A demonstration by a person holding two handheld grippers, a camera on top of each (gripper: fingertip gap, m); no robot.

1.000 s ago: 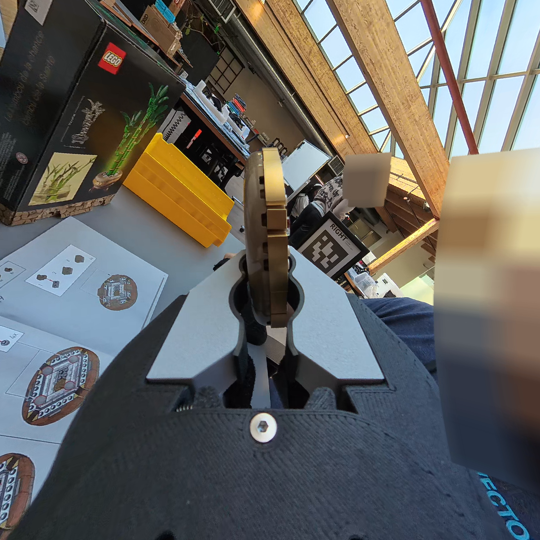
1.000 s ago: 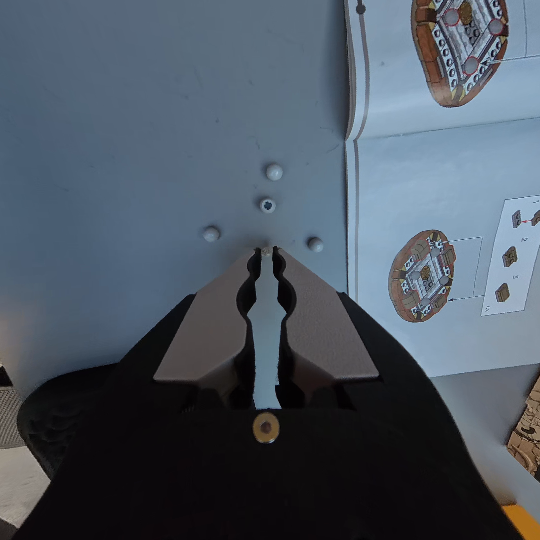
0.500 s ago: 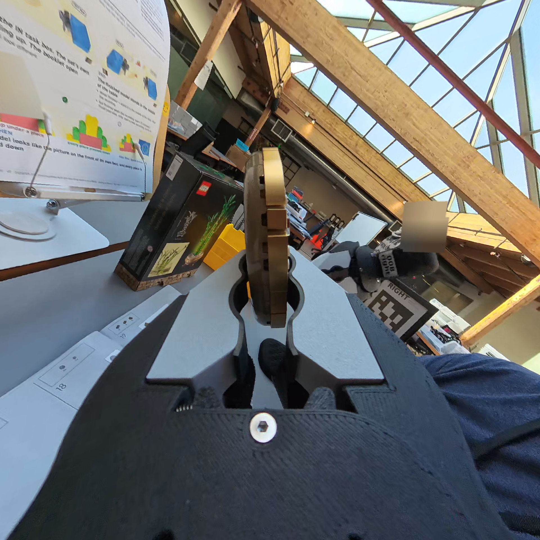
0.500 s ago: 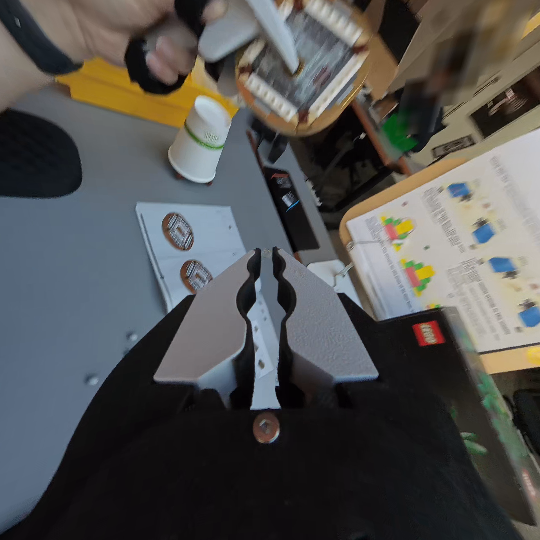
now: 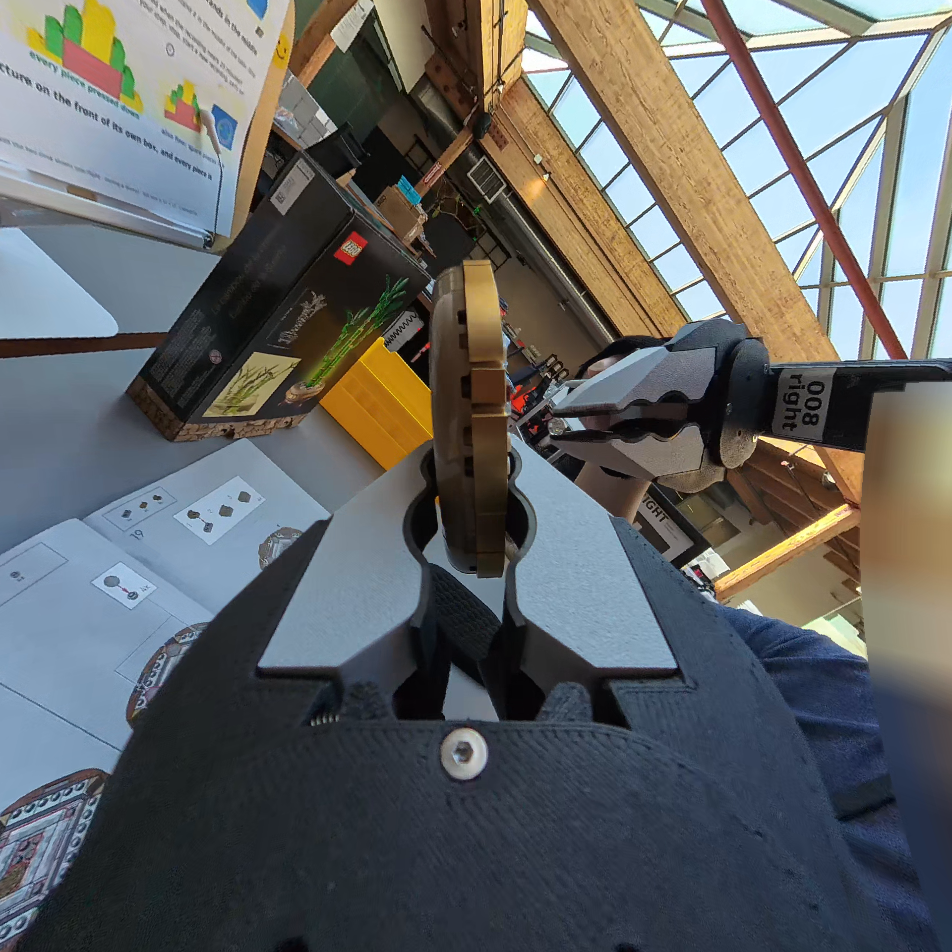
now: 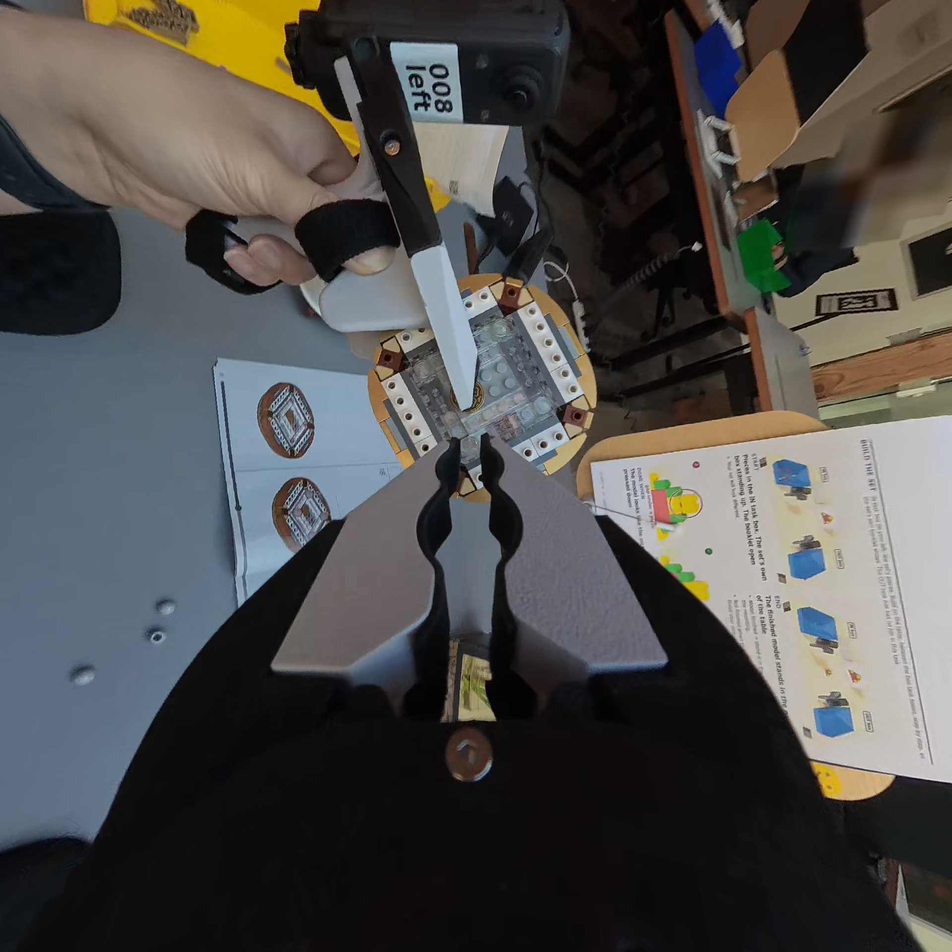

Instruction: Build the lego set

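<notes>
Tan round base [image 6: 536, 355], partly built, sits clamped in our left hand-held gripper [image 5: 471, 466] while our right hand-held gripper [image 6: 468, 447] pinches 1 clear stud [image 6: 470, 444]; 3 studs [image 6: 154, 634] wait.

Tan round base [image 6: 481, 384] — white bricks, grey middle; yellow bin [image 5: 384, 399].

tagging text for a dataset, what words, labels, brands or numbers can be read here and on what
I won't quote writing; it stands on:
right tongs: white sticker
left tongs: white label
black box: red logo patch, side lettering
propped sheet: printed lines
booklet: step numbers
</notes>
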